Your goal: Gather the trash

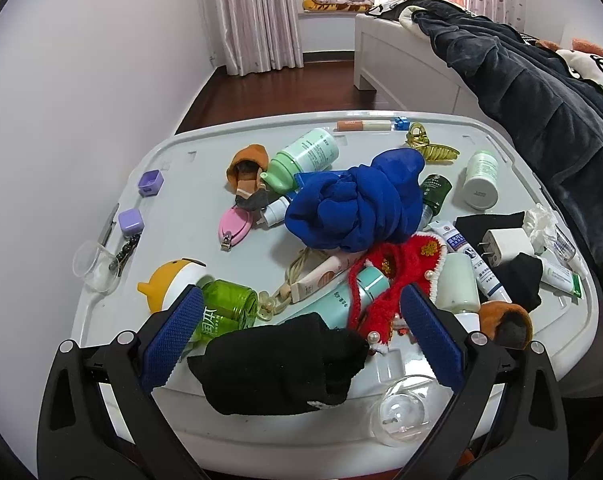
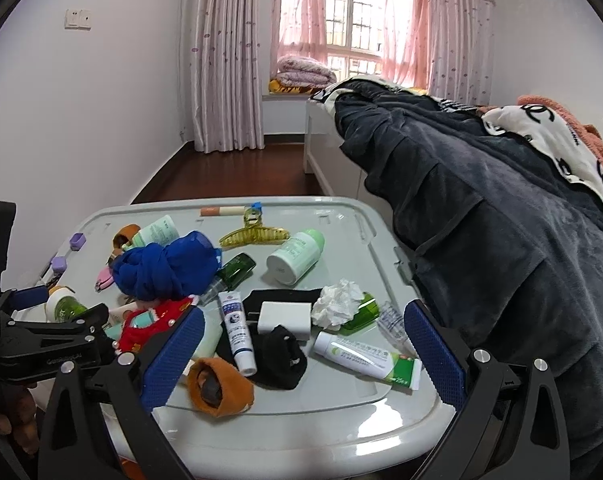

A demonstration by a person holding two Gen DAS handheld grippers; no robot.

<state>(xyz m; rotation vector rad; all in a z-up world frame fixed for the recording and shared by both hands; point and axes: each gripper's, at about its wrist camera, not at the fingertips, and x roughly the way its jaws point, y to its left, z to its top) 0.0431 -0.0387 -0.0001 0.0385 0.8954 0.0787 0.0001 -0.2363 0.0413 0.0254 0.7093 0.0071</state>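
Right wrist view: the right gripper (image 2: pixel 301 354) is held spread, empty, short of the crumpled white tissue wad (image 2: pixel 337 304); just beside the tissue, a white charger block (image 2: pixel 285 318) is noted. The left gripper (image 1: pixel 301 332) is likewise spread, idle.

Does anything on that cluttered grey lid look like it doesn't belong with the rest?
Yes: a crumpled white tissue lies near the lid's right side, beside the white charger plug. Among bottles, tubes and socks, it alone looks like rubbish. Both grippers are open, holding nothing.
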